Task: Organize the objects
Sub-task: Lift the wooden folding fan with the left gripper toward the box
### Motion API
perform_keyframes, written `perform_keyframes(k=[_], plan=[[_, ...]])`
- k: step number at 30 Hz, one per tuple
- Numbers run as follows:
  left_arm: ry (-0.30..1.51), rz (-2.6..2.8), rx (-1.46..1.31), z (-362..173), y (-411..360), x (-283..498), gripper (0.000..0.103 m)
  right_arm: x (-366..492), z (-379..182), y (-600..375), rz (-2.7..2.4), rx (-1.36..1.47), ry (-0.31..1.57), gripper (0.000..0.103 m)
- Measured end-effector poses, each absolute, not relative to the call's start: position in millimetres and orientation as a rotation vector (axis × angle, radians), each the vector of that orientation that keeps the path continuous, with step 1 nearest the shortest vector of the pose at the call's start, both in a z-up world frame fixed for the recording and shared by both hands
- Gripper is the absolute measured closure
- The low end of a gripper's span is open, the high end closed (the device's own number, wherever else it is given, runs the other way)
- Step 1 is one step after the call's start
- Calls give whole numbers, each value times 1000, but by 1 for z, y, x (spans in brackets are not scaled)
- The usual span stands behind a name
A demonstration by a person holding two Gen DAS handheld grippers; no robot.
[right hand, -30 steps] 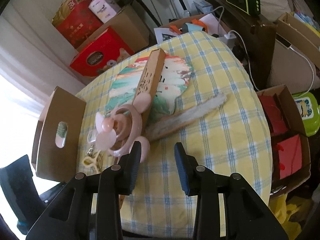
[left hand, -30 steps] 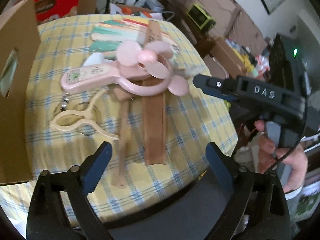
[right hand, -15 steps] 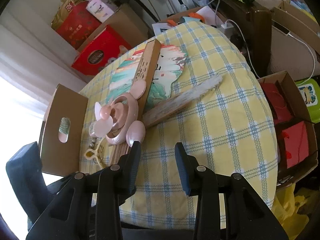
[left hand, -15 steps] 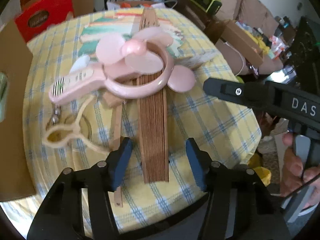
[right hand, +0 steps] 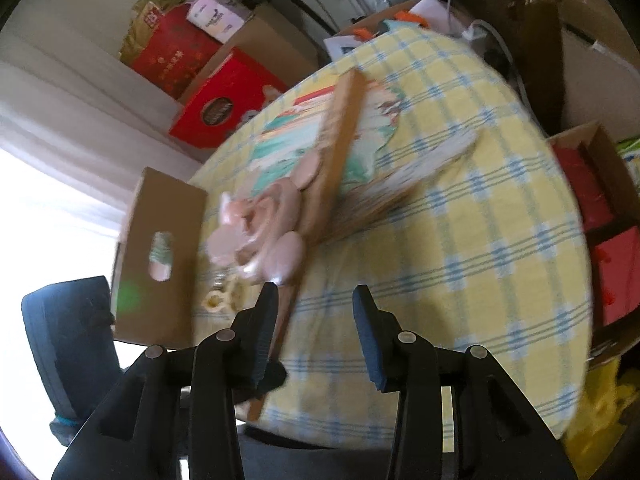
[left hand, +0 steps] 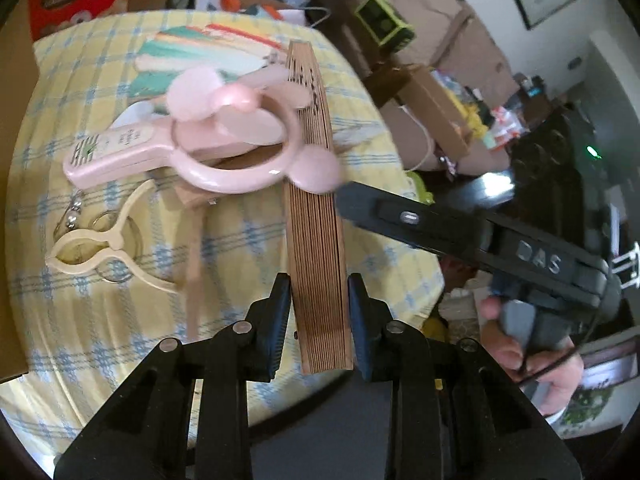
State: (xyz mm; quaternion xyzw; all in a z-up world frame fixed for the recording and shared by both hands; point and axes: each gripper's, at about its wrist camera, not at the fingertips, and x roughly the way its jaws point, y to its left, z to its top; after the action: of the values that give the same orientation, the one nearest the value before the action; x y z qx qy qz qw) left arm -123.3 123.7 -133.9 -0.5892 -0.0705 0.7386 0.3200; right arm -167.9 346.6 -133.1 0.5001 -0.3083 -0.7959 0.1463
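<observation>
My left gripper point(left hand: 318, 312) is shut on the near end of a folded brown wooden fan point(left hand: 314, 216); the fan also shows in the right wrist view point(right hand: 338, 148). A pink hand-held fan point(left hand: 208, 148) with round ears lies across the wooden fan, also blurred in the right wrist view point(right hand: 262, 228). A painted flat fan point(left hand: 208, 56) lies under them. A cream clip point(left hand: 100, 248) with a key ring lies to the left. My right gripper point(right hand: 314, 332) is open and empty above the table's near edge, and reaches in from the right in the left wrist view point(left hand: 404, 220).
The round table has a yellow checked cloth point(right hand: 460, 240). An open cardboard box point(right hand: 160, 256) stands at its left edge. A feather fan point(right hand: 404, 188) lies right of the wooden fan. Red gift boxes point(right hand: 224, 104) stand behind, cardboard boxes point(right hand: 600, 208) to the right.
My left gripper moved forward and closed on the wooden fan's near end. My right gripper moved in toward the pink fan and its jaws opened wider.
</observation>
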Motion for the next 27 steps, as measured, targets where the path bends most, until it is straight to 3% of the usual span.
perform_keyframes(k=[7,10,12,15,27], plan=[[-170,1907,-1512,-121,137,-114,77,-168,-132,344,-2267,1438,-925,63],[-199,1900,-1498,-117,132,-113,77,-164,-129,347,-2299,1441,-912,78],[-209,1899,-1484,-112,129,-111,77,-162,-127,351,-2296,1418,-941,81],[-207,1919,-1440,-97,127,-108,76,-156,-118,352,-2290,1367,-964,82],[-217,2038,-1307,-33,75,-93,76,-161,-41,294,-2307,1211,-765,84]])
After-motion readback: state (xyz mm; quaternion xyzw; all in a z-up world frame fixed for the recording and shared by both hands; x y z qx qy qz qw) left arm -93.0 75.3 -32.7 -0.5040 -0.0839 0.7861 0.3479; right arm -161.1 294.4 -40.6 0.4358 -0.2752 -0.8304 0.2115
